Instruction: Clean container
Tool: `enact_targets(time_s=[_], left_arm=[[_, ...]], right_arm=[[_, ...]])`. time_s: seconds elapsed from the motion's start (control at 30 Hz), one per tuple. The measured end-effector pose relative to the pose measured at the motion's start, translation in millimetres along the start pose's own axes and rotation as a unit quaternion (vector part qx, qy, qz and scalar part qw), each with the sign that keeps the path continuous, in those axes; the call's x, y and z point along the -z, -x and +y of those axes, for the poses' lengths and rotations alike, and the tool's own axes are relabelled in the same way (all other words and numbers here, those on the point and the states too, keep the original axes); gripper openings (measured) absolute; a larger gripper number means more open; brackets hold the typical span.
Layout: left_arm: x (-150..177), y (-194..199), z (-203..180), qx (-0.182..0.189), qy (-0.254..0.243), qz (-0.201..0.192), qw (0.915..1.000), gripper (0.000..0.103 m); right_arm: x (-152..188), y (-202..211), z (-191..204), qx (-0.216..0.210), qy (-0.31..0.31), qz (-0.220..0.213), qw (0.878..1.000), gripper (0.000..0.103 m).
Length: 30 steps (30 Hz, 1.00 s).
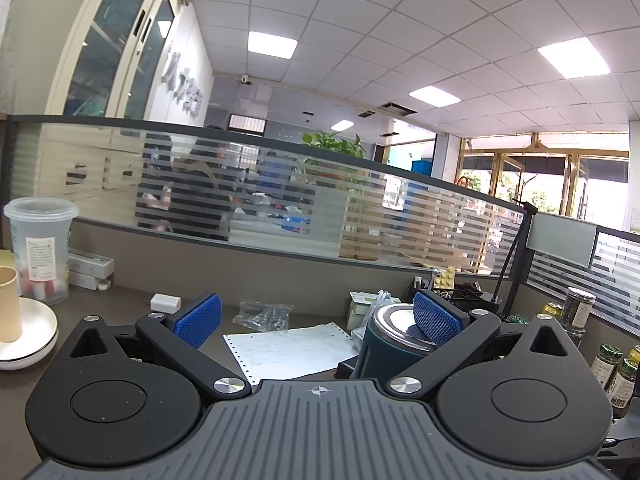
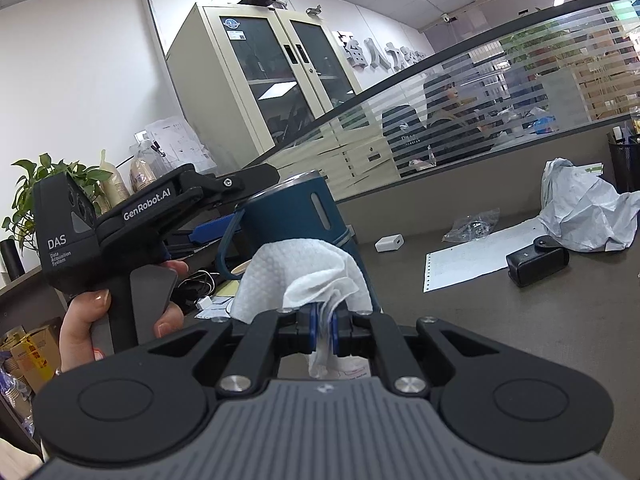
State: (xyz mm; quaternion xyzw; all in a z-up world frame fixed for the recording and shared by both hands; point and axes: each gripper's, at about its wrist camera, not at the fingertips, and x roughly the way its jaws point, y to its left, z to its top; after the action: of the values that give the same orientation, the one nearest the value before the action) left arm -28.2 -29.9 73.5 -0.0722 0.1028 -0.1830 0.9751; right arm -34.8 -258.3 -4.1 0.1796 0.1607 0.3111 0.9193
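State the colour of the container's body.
Dark blue container, seen best in the right wrist view.

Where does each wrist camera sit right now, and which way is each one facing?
Left wrist: on the left gripper, looking along its open blue pads across the desk to the striped glass partition; the dark blue container stands by one pad.
Right wrist: on the right gripper, shut on a white paper towel, facing the container; a hand holds the left gripper.
Shared: container, partition, perforated paper sheet, white charger.
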Motion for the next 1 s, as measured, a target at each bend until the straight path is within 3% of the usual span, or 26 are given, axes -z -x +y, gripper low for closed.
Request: enact_targets(time_s=[0.73,1.0], left_arm=[[1.6,0.7,-2.4,0.003,-0.001,0.000,1.0000,0.103],[2.9,-0.9,-4.3,0.003,-0.001,0.000,1.0000,0.103]], right_arm=[[13.3,-4.8,-12.1,0.006,-0.022,0.028,0.999,0.009],[-1.1,0.8,-7.5,0.005,-0.004,0.007,1.000,0.009]])
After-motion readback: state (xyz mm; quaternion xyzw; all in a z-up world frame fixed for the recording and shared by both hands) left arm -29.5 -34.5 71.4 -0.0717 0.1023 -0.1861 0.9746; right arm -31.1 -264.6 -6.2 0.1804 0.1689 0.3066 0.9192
